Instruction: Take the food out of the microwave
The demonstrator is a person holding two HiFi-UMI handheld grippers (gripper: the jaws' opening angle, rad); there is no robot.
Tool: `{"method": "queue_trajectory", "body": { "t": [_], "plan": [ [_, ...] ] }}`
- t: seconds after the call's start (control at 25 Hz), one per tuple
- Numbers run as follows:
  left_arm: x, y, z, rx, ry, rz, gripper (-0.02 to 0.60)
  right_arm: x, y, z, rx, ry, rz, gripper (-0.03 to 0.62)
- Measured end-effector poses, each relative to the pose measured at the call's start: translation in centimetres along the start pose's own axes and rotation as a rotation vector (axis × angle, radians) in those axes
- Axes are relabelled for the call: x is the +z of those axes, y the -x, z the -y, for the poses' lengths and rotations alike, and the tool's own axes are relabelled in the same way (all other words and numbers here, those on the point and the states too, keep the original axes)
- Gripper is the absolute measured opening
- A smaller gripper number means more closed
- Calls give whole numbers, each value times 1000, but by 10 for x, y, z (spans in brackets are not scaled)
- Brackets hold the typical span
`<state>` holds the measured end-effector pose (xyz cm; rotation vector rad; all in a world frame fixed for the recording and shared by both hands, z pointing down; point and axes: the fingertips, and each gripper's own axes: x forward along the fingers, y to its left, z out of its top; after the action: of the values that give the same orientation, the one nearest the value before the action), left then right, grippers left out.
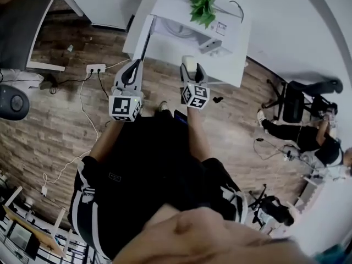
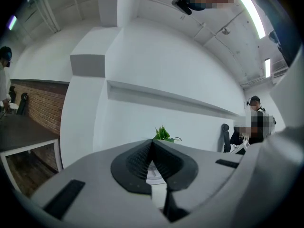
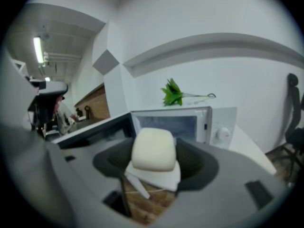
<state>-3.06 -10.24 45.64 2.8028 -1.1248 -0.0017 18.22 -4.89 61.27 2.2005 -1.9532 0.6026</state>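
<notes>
A pale, rounded bun (image 3: 153, 148) on a white paper pad sits between the jaws of my right gripper (image 3: 154, 163), which is shut on it. Behind it stands the white microwave (image 3: 216, 122), its door (image 3: 92, 132) swung open to the left and a green plant (image 3: 172, 93) on top. From the head view, the right gripper (image 1: 190, 66) holds the bun (image 1: 188, 62) in front of the microwave (image 1: 190, 29) on a white table (image 1: 231, 65). My left gripper (image 1: 135, 65) hangs beside the open door, jaws shut and holding nothing; its tips (image 2: 152, 144) meet.
A power strip (image 1: 95, 68) and cables lie on the wood floor at left, near a dark table (image 1: 22, 26). An office chair (image 1: 291, 100) and a seated person (image 1: 308, 136) are at the right. My own legs fill the lower middle.
</notes>
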Motion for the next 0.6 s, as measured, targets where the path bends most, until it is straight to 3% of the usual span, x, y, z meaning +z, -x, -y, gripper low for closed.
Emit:
{"method": "queue_trajectory", "body": {
  "t": [0.24, 0.6],
  "plan": [
    [3, 13, -20, -17, 4, 14, 29, 10, 22, -22, -29, -22, 47, 296],
    [-7, 29, -14, -54, -23, 7, 31, 20, 65, -40, -55, -50, 103, 296]
  ]
}}
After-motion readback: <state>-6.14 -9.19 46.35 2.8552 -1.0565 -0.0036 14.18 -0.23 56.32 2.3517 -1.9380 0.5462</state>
